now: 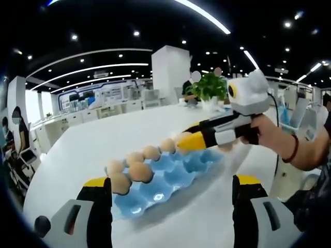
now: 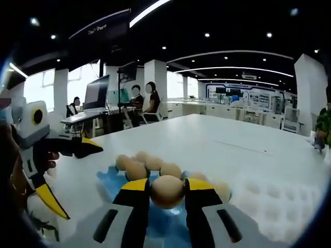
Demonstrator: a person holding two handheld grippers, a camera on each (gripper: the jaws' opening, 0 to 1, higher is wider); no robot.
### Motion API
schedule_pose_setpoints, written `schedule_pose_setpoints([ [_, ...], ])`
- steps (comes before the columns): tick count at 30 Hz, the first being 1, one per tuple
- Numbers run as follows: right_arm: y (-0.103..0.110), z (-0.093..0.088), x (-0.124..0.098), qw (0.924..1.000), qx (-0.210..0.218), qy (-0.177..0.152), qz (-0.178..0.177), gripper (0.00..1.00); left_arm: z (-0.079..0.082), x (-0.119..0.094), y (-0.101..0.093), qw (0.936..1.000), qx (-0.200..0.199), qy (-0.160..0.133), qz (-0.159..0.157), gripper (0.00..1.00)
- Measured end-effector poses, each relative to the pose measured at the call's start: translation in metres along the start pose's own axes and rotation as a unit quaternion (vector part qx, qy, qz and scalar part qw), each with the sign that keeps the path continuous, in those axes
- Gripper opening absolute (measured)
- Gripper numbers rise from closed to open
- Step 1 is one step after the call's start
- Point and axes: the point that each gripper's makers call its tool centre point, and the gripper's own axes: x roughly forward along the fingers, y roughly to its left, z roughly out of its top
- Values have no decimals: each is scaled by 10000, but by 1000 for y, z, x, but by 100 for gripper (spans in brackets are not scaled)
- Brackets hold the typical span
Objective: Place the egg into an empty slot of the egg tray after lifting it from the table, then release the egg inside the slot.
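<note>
A blue egg tray (image 1: 170,178) lies on the white table (image 1: 93,144), with several brown eggs (image 1: 139,171) along its far row and left end; the near slots are bare. My left gripper (image 1: 173,191) stands open on the near side of the tray with nothing between its jaws. My right gripper (image 1: 182,143) reaches in from the right over the tray's far end. In the right gripper view, my right gripper (image 2: 167,192) is shut on a brown egg (image 2: 167,190), held above the blue tray (image 2: 109,182). The left gripper (image 2: 72,173) shows open at the left.
A potted plant (image 1: 209,85) and a white pillar (image 1: 170,70) stand beyond the table's far end. People sit at desks with a monitor (image 2: 96,93) behind the table (image 2: 232,139). A white dimpled tray (image 2: 276,199) lies to the right of the blue one.
</note>
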Motion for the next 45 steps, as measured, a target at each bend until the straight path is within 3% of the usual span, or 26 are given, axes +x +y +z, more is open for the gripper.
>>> schedule_pose_setpoints([
  [16, 19, -3, 27, 9997, -49, 77, 237, 28, -4, -1, 4, 10000, -23, 20, 12, 99],
  [24, 17, -9, 44, 9994, -152, 252, 200, 28, -5, -1, 7, 10000, -37, 17, 31, 98],
  [45, 19, -24, 48, 9994, -6, 245, 256, 28, -7, 2, 17, 9998, -160, -2, 89, 99],
])
